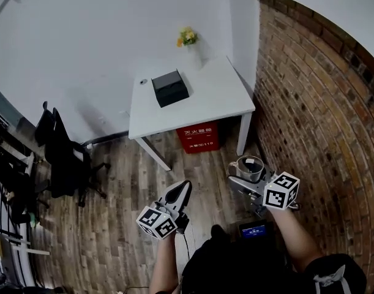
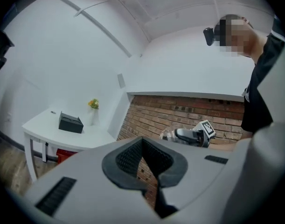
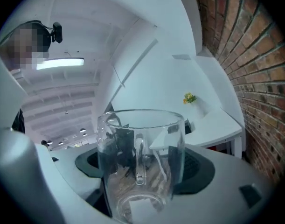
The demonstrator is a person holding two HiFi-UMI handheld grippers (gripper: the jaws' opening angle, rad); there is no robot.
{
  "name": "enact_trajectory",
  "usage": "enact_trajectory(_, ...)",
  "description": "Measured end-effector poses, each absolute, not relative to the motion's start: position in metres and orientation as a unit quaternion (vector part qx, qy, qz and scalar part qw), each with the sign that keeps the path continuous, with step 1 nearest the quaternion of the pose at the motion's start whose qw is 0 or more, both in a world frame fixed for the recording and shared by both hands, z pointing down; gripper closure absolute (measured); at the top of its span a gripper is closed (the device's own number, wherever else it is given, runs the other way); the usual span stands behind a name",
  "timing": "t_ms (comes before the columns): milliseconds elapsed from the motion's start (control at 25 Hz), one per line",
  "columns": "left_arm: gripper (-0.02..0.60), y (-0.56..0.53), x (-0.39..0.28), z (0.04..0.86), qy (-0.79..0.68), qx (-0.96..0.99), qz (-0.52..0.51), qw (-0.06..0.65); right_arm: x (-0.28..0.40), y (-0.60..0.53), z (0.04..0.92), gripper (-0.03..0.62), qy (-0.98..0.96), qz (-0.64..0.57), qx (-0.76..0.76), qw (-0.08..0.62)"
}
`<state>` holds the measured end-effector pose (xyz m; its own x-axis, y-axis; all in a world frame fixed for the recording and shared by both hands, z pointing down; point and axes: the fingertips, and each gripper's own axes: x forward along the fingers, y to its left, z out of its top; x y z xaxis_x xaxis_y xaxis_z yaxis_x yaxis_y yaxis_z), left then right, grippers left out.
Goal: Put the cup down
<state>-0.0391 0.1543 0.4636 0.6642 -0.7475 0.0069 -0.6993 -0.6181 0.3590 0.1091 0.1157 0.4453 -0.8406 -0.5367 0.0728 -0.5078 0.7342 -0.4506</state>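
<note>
White counter [image 1: 217, 97], wood floor [image 1: 128, 185]. Right claw [image 3: 141, 169], well apart from counter, clamped on glass cup [image 1: 250, 166]; left claw [image 2: 143, 154] pressed together, empty.

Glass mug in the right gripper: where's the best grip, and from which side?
Grip the mug on its round body below the rim, jaws on opposite sides, coming from the handle side so the handle sits free between them. It stands upright, mouth up, and the right gripper is shut on it that way.
</note>
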Motion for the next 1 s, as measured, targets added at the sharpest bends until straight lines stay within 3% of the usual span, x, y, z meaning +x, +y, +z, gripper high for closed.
enact_trajectory(480,0.574,0.032,-0.097,0.494,-0.406,0.891,-0.061,0.195,0.036,-0.013,0.479,0.189,0.930,-0.260,-0.260,0.009)
enact_trajectory(1000,0.574,-0.192,-0.148,0.488,-0.456,0.868,-0.057,0.190,-0.032,-0.252,0.479,0.189,0.944,-0.267,-0.194,0.007)
